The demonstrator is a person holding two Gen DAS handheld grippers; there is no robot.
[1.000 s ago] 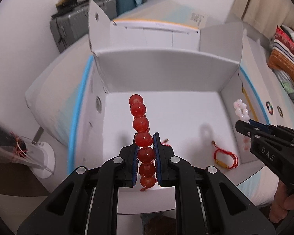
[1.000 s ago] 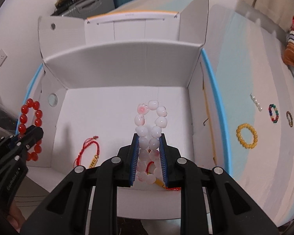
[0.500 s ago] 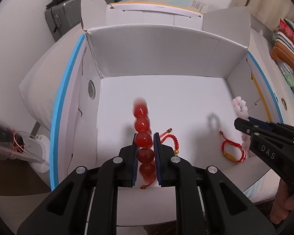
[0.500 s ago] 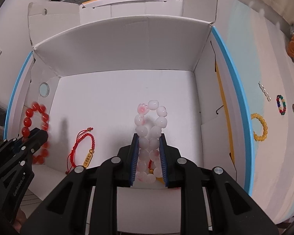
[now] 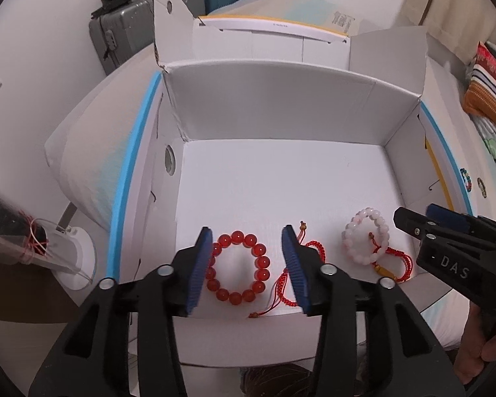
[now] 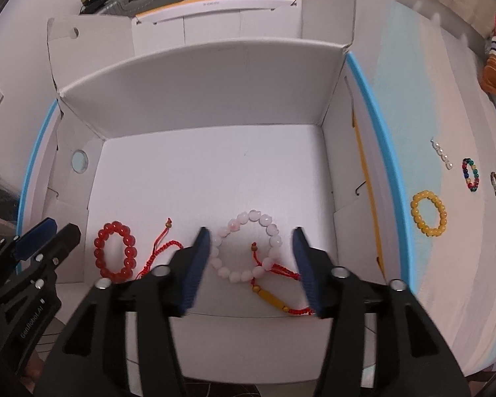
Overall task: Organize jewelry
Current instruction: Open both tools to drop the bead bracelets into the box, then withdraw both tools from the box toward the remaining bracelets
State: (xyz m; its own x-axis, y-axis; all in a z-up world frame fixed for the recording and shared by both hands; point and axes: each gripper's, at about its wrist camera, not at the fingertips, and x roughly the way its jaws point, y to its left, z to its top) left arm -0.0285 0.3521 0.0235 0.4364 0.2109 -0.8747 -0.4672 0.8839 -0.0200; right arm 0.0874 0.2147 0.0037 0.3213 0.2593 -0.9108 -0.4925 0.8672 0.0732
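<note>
Left claw (image 5: 246,261) spread wide over the red bead bracelet (image 5: 237,266) lying in the white box (image 5: 281,115), right claw (image 6: 251,264) wide above the pink bead bracelet (image 6: 248,244)

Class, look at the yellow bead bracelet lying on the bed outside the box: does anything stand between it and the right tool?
Yes. The right tool hangs open over the box floor, and the box's right wall rises between it and the yellow bracelet on the bed. The tool would probably have to lift over that wall.
</note>
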